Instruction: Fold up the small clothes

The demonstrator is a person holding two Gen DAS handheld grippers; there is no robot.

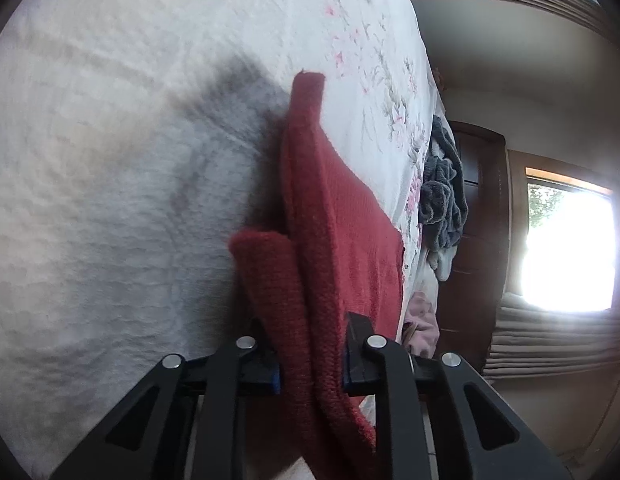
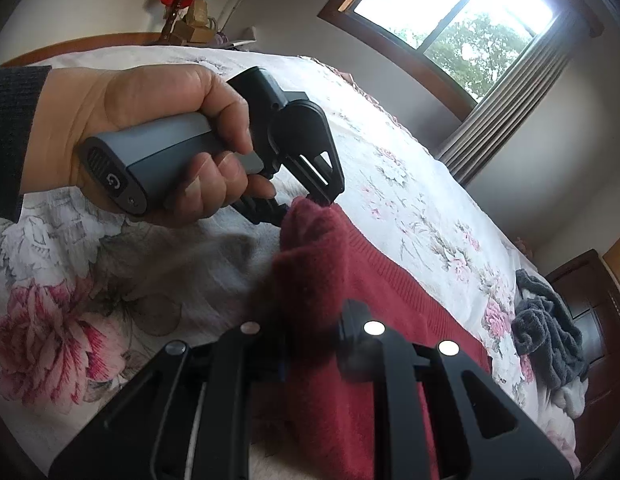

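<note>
A dark red knitted garment [image 1: 342, 216] lies on a bed with a white flowered cover [image 1: 110, 140]. My left gripper [image 1: 312, 364] is shut on a doubled edge of the red garment, which hangs between its black fingers. In the right wrist view the red garment [image 2: 374, 280] spreads across the flowered cover [image 2: 410, 184], and my right gripper [image 2: 310, 352] is shut on a bunched corner of it. Further along, a hand [image 2: 150, 120] holds the left gripper [image 2: 306, 204], which pinches another corner of the same garment, lifted off the cover.
A grey fluffy cloth [image 2: 550, 332] lies in a heap near the bed's far edge, also in the left wrist view as the grey cloth [image 1: 446, 192]. A dark wooden cabinet [image 2: 590, 300] stands beyond. A window [image 2: 450, 12] with a curtain is on the wall.
</note>
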